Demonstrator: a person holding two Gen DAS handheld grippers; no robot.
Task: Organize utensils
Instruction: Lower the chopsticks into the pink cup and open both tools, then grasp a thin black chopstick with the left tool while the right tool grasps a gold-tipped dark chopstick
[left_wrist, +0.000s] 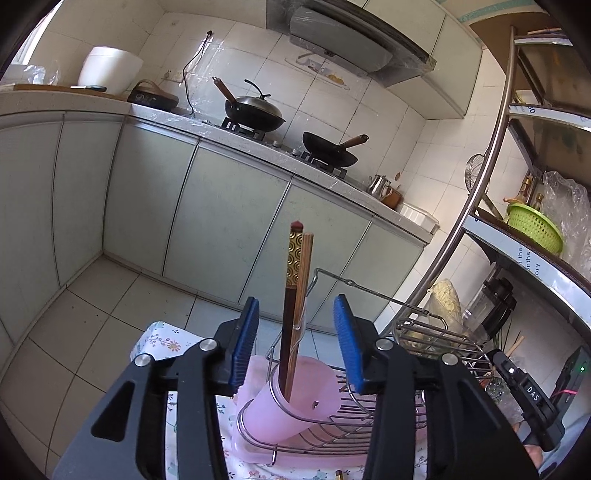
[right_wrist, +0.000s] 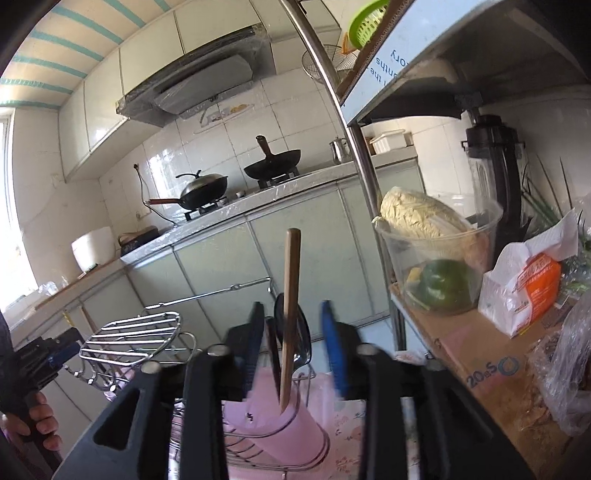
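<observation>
In the left wrist view, the left gripper (left_wrist: 295, 339) stands with its blue pads wide apart. Between them, touching neither pad, rise two chopsticks (left_wrist: 293, 295): a dark one with a gold pattern near its top and a lighter wooden one just beside it. Both stand nearly upright in a pink cup (left_wrist: 284, 402), which sits in a ring at the corner of a wire rack (left_wrist: 351, 424). The rack rests on a pink tray (left_wrist: 258, 452) over a flowered cloth (left_wrist: 162, 343). At 12 o'clock from the cup, far behind, two black woks (left_wrist: 255, 110) sit on the stove.

In the right wrist view, the right gripper (right_wrist: 293, 339) is also wide open, a little blurred. Between its fingers, without contact, a wooden handle (right_wrist: 291, 295) stands upright in a pink holder (right_wrist: 280, 424), with a dark spoon (right_wrist: 301, 332) behind it. At 9 o'clock, a round wire shelf (right_wrist: 136, 332) belongs to the same rack, and a person's hand (right_wrist: 40, 417) grips the other tool at the picture's edge. At 3 o'clock, a clear tub with cabbage (right_wrist: 436, 229) sits on a cardboard box (right_wrist: 480, 354).
</observation>
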